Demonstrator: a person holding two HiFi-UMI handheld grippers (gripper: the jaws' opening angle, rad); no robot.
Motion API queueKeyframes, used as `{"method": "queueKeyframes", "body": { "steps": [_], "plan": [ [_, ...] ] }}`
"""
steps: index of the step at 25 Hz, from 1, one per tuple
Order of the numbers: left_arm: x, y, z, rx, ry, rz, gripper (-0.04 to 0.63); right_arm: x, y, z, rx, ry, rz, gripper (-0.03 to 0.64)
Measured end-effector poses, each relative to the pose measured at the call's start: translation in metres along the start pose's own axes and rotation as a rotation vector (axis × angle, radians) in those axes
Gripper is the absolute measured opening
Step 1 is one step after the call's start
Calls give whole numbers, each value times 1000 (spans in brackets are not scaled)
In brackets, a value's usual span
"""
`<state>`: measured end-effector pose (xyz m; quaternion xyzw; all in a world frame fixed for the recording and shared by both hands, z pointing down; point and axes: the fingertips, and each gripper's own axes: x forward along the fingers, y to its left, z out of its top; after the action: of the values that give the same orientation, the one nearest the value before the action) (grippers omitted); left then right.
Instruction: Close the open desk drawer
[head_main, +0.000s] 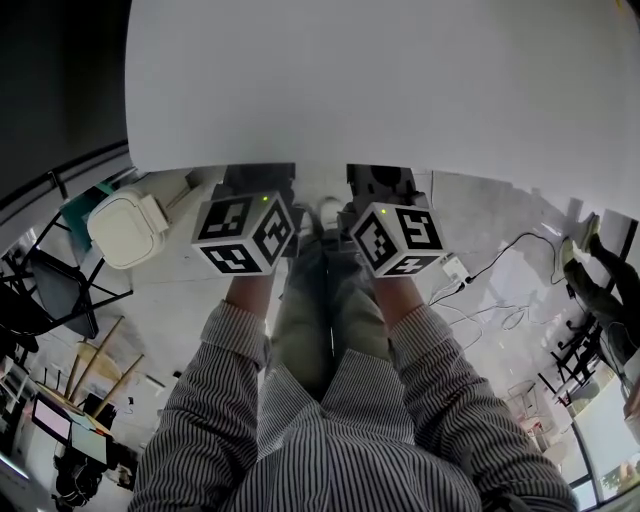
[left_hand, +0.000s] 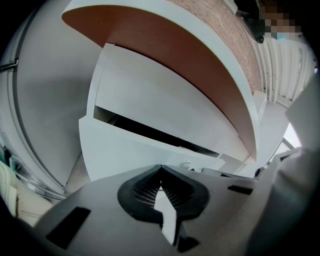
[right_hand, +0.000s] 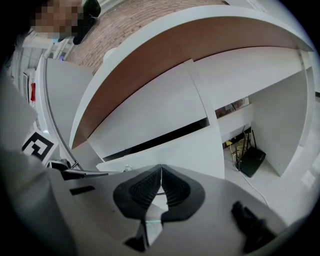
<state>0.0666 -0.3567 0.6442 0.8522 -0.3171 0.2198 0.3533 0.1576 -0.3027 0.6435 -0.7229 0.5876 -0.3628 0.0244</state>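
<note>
The head view shows only the white desk top (head_main: 400, 80) from above. Both marker cubes (head_main: 246, 233) sit at its near edge over the person's striped sleeves (head_main: 225, 350), and the drawer is hidden beneath it.

The gripper views look under that edge, where the desk's underside is brown. The drawer (left_hand: 135, 147) is the lower one of a white unit below the top. It stands pulled out, with a dark slit above its front panel, and nothing inside can be made out through the slit.

The left gripper (left_hand: 160, 176) has its ribbed pads pressed together with nothing between them, tips right at the drawer's upper front edge. The right gripper (right_hand: 161, 171) is likewise closed and empty at that edge. Whether either touches the panel I cannot tell.

Only the right gripper view shows a black box (right_hand: 251, 161) with cables on the floor in the desk's far corner. Only the head view shows a white lidded bin (head_main: 127, 228) on the floor to the left.
</note>
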Motion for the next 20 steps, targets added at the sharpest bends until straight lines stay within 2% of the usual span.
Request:
{"method": "queueKeyframes", "body": {
  "steps": [8, 13, 20],
  "plan": [
    [-12, -6, -2, -3, -32, 12, 12, -16, 4, -2, 12, 0, 28, 17],
    [-31, -11, -2, 3, -56, 15, 12, -30, 19, -3, -2, -3, 77, 17],
    [-61, -21, 3, 27, -87, 11, 12, -49, 35, 6, -17, -27, 91, 17]
  ]
}}
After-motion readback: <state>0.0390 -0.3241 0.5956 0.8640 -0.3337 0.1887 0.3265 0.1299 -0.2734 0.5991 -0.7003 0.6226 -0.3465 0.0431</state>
